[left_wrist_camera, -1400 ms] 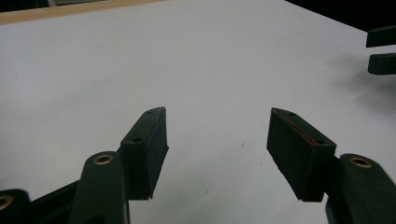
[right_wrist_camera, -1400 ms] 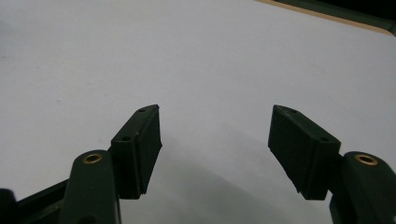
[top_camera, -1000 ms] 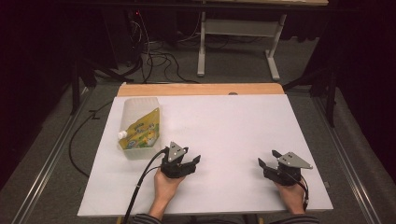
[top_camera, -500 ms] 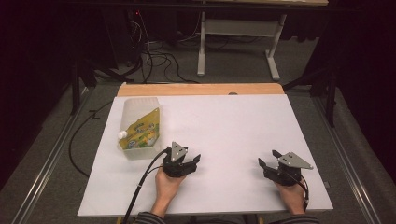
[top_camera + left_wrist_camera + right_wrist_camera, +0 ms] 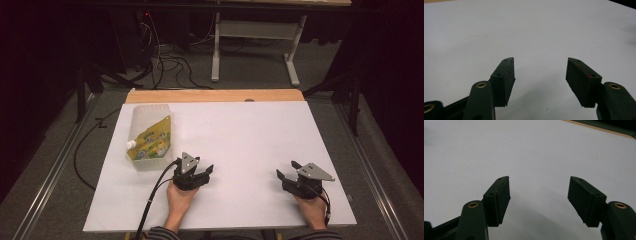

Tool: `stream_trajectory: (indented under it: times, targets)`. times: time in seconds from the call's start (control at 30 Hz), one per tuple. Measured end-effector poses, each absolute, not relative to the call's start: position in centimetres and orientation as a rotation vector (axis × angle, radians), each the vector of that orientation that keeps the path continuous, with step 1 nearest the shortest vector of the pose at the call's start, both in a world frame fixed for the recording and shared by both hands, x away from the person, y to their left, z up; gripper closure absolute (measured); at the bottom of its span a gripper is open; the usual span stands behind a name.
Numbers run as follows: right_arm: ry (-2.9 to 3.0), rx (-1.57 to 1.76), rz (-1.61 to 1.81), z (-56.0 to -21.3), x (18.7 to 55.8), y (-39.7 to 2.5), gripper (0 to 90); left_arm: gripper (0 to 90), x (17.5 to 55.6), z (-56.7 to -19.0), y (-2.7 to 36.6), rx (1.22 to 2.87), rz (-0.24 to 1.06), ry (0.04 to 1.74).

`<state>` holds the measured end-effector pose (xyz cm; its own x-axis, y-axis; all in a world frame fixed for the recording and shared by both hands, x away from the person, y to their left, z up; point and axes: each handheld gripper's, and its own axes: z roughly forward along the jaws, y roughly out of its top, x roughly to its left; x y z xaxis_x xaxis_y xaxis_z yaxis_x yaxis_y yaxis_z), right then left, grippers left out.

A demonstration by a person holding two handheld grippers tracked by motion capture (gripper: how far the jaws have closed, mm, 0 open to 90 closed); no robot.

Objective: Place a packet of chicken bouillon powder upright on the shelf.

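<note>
A clear plastic tub (image 5: pixel 138 116) stands at the left of the white table (image 5: pixel 240 135), with a yellow-green spouted pouch (image 5: pixel 149 143) lying in it. My left gripper (image 5: pixel 202 172) rests near the front, just right of the tub, jaws open and empty over bare white surface (image 5: pixel 539 72). My right gripper (image 5: pixel 285 172) rests at the front right, also open with nothing between its jaws (image 5: pixel 538 190). A hand holds each gripper from the table's front edge.
A wooden strip (image 5: pixel 215 96) runs along the table's far edge. Beyond it are a white desk frame (image 5: pixel 255 30) and cables (image 5: pixel 165 60) on the floor. A black cable (image 5: pixel 155 195) trails from the left gripper off the front edge.
The left gripper has crept slightly toward the front; otherwise nothing has visibly changed.
</note>
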<state>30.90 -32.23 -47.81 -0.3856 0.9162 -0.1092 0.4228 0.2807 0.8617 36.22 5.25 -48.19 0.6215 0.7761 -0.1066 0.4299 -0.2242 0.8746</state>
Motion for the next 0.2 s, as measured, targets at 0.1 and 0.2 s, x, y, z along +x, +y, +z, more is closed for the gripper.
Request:
stream_trajectory:
  times: [0.1, 0.2]
  targets:
    - [1.938, 1.203, 1.026, -47.82, 30.9, -32.19, 34.8, 39.1, 36.23, -48.19, 5.25, 1.858, 0.438, 0.966]
    - [1.94, 1.205, 1.024, -47.82, 30.92, -32.17, 34.9, 38.1, 36.26, -48.19, 5.3, 1.859, 0.434, 0.967]
